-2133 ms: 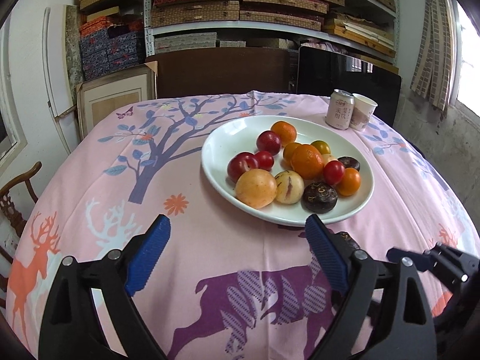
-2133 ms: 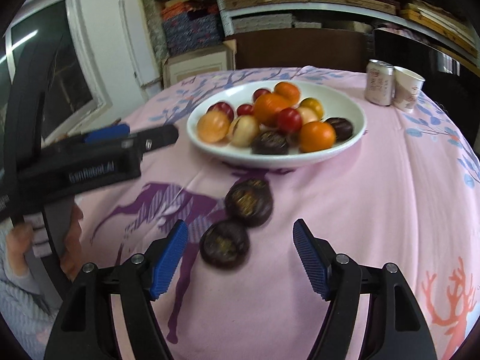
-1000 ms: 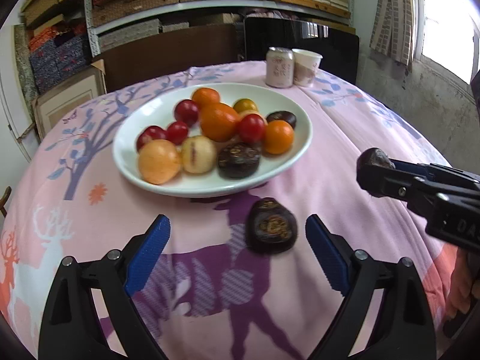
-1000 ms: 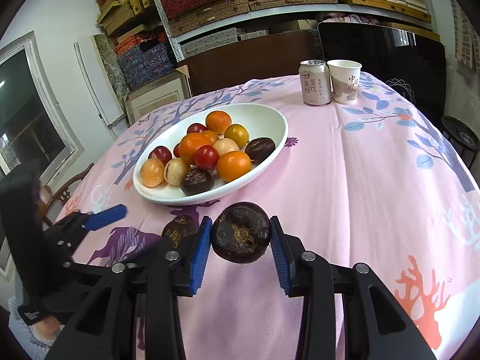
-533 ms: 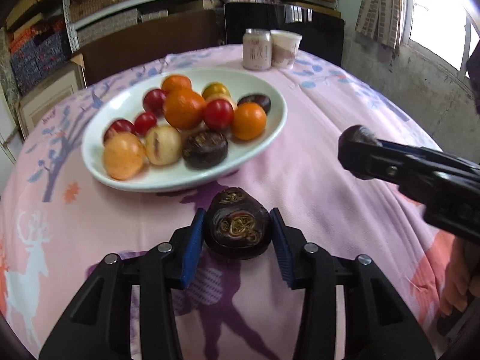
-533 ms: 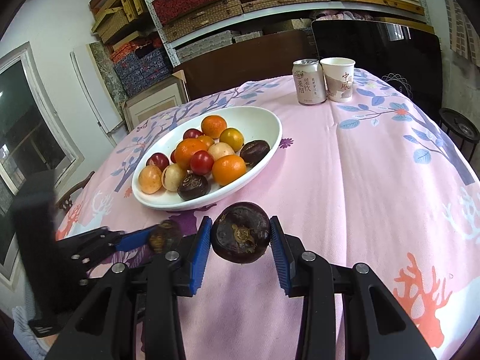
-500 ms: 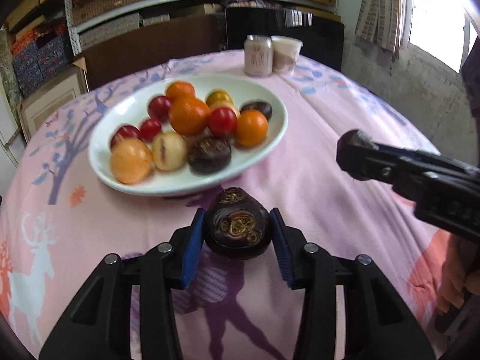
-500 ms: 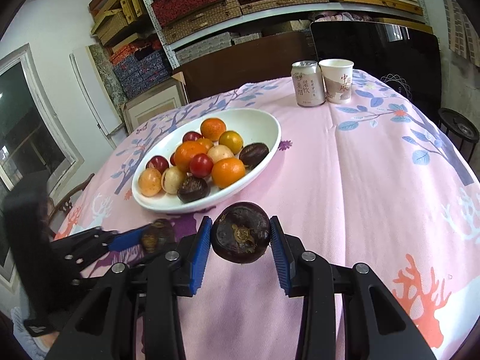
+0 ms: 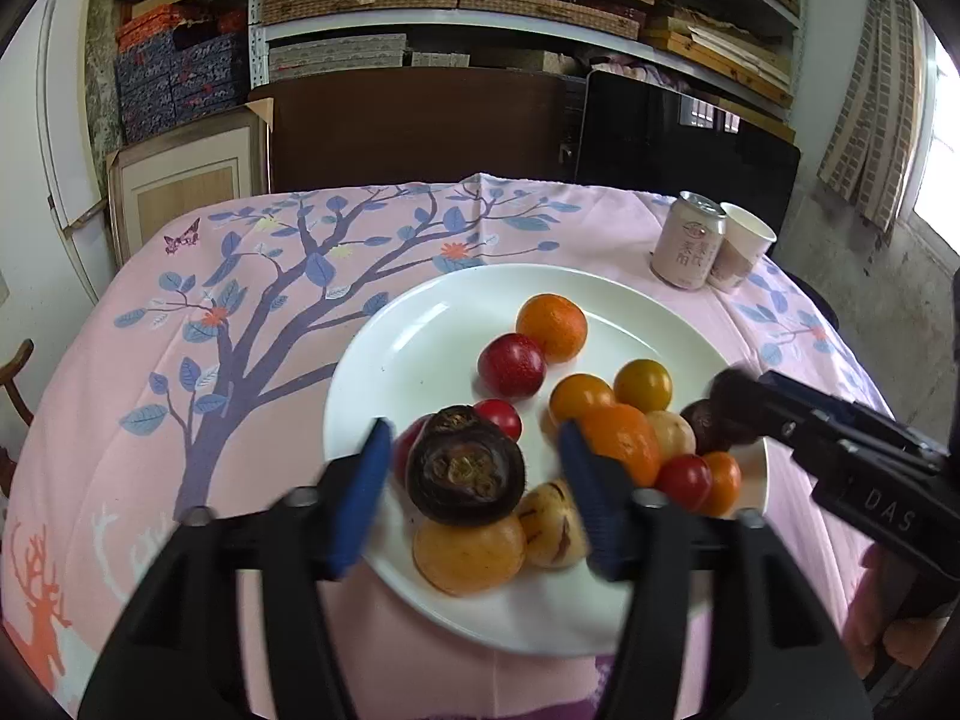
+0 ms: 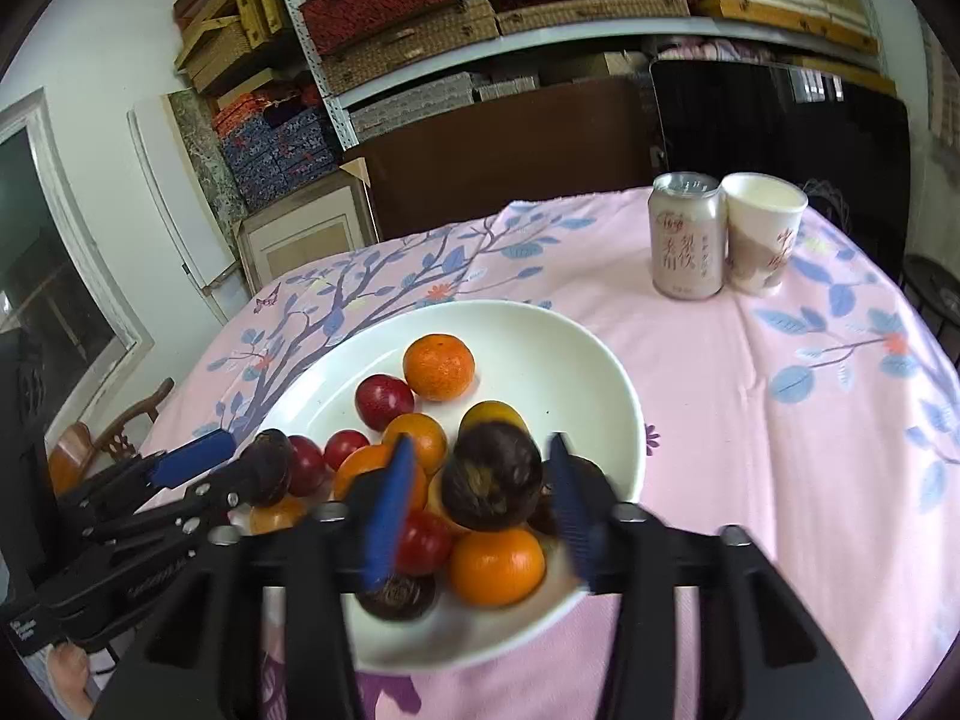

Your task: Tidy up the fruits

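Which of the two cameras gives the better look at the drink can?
The right wrist view: the drink can is nearer and larger there, its printed label facing the camera, beside the paper cup. The left wrist view shows the same can smaller, near the frame's right edge, label less clear.

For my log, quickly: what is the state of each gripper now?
Left gripper: open, a dark wrinkled round fruit loose between its fingers, above the white plate.
Right gripper: open, another dark round fruit between its fingers.
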Action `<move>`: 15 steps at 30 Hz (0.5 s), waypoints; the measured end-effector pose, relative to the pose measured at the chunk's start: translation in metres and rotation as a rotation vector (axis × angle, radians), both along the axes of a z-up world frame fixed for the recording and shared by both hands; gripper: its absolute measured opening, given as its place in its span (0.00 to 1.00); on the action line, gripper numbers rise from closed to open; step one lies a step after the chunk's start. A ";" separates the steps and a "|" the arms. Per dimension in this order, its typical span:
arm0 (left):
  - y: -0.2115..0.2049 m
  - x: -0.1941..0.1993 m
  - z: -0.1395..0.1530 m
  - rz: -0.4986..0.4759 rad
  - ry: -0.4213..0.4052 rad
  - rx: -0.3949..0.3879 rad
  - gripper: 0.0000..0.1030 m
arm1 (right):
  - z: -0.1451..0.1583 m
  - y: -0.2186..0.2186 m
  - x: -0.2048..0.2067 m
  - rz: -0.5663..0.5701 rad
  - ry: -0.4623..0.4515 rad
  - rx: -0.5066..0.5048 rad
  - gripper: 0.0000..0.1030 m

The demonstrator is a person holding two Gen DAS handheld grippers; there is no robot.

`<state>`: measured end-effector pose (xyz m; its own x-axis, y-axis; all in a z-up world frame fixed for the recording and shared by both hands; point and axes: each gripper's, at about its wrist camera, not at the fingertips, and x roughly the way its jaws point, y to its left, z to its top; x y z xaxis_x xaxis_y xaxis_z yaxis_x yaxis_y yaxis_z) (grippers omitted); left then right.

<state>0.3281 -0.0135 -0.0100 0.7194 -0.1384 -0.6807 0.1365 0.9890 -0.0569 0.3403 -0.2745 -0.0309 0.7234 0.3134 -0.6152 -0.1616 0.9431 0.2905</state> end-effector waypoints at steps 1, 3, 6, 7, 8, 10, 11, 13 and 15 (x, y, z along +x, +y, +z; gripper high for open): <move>0.000 0.000 -0.001 0.003 -0.015 0.003 0.81 | -0.002 -0.004 -0.001 -0.023 -0.015 0.017 0.68; -0.004 -0.003 -0.003 -0.001 -0.042 0.038 0.89 | -0.004 -0.007 -0.004 -0.034 -0.033 0.006 0.71; -0.003 -0.010 -0.005 -0.004 -0.036 0.038 0.90 | -0.003 -0.010 -0.012 -0.045 -0.039 -0.008 0.73; -0.001 -0.014 -0.006 -0.007 -0.030 0.024 0.92 | -0.003 -0.011 -0.016 -0.052 -0.039 -0.010 0.79; 0.001 -0.018 -0.007 -0.006 -0.024 0.016 0.93 | -0.003 -0.012 -0.022 -0.058 -0.044 -0.015 0.83; 0.004 -0.027 -0.010 0.000 -0.014 0.013 0.94 | -0.003 -0.012 -0.036 -0.071 -0.056 -0.039 0.86; 0.005 -0.033 -0.012 0.008 -0.008 0.011 0.95 | -0.003 -0.012 -0.040 -0.069 -0.058 -0.047 0.89; 0.008 -0.044 -0.013 0.014 -0.006 0.006 0.95 | -0.002 -0.011 -0.056 -0.070 -0.076 -0.070 0.96; 0.010 -0.059 -0.012 0.024 -0.020 0.013 0.95 | 0.001 -0.007 -0.073 -0.090 -0.118 -0.109 0.97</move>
<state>0.2688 -0.0036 -0.0218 0.7359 -0.1126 -0.6677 0.1140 0.9926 -0.0418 0.2672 -0.2819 -0.0294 0.8146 0.1803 -0.5513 -0.1022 0.9802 0.1696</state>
